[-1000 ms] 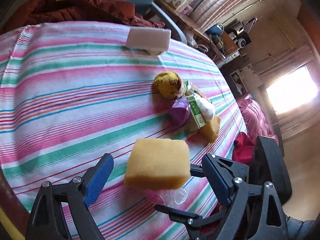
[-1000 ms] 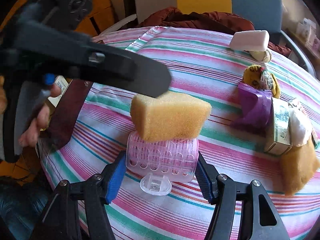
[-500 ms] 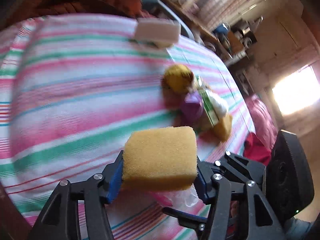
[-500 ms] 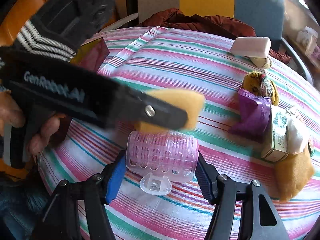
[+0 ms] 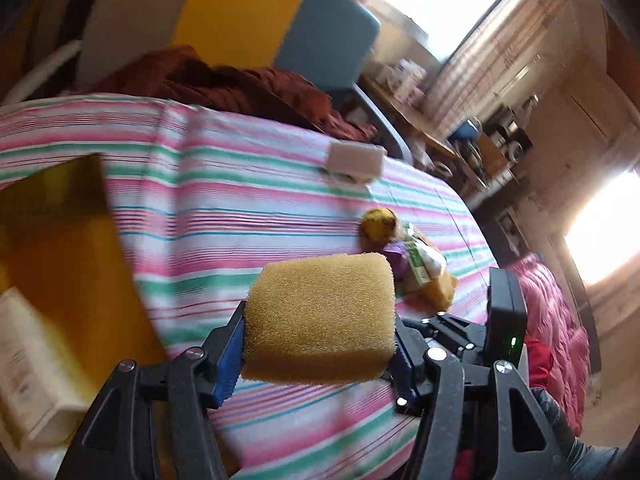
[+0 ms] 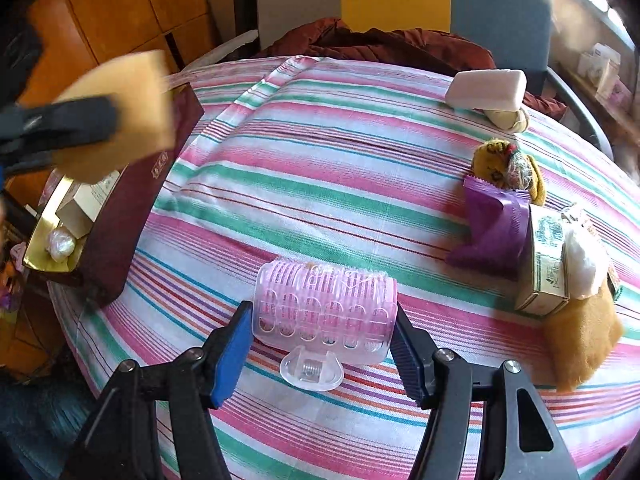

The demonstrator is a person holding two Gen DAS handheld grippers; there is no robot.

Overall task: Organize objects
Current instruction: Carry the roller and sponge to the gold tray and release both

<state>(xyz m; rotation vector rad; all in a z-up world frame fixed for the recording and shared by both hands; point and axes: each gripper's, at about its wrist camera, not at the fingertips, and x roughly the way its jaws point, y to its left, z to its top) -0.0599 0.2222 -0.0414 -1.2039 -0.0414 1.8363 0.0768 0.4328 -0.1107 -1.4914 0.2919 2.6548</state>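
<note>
**Left wrist: sponge up, roller pinned**

Left gripper [image 5: 318, 338] is clamped on the yellow sponge [image 5: 320, 316], held in the air above the striped tablecloth [image 6: 320, 184] near the maroon box [image 6: 120, 216]. Right gripper [image 6: 322, 342] squeezes the pink hair roller [image 6: 324, 306], which rests on the cloth.

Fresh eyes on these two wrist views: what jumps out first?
The yellow sponge fills the left wrist view, clamped in the left gripper above the striped tablecloth. In the right wrist view, the pink hair roller sits between the fingers of the right gripper. At the table's left edge stands an open maroon box with a gold lining and small items inside.
</note>
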